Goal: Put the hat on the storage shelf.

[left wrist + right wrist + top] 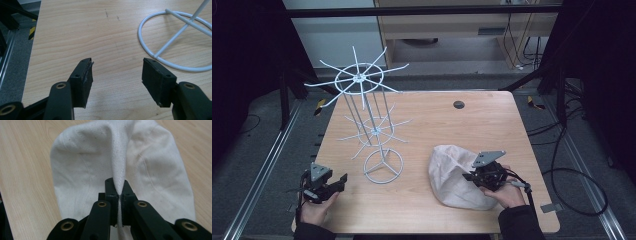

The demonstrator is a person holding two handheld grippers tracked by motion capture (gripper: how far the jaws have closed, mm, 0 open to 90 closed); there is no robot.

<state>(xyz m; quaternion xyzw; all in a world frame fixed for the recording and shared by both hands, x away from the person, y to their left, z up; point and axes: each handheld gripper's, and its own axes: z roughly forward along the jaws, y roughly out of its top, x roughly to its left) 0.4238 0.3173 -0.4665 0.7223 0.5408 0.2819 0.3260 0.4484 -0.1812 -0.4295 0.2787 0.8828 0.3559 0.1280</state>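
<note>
A: How far along is it?

B: Early, I'd say. The right tool (119, 191) has its jaws pressed together on a fold of the cloth (82, 170), pinching up a ridge that runs away from the tips. The rest of the cloth lies flat on the counter (492, 125), toward its near right part, as the high view shows it (452, 175).

A: So the grasp is made. What's left?

B: Everything after it, as I judge it. The cloth hasn't left the counter, and the white wire rack (372, 120) standing to its left, apart from it, carries nothing on its arms. If the cloth is meant for that rack, the lift, the carry and the hanging all remain.

A: And the left tool?

B: The left tool (117, 72) is wide open, with nothing between its jaws. It hovers low over bare counter, near the rack's ring base (175, 40) but not touching it. In the high view it sits at the near left corner (324, 184).

A: Any containers, anything inside them?

B: No box or bin on the counter. The cloth may be a bag or a cap, I can't tell; it looks limp and empty. The rack holds nothing at all.
</note>
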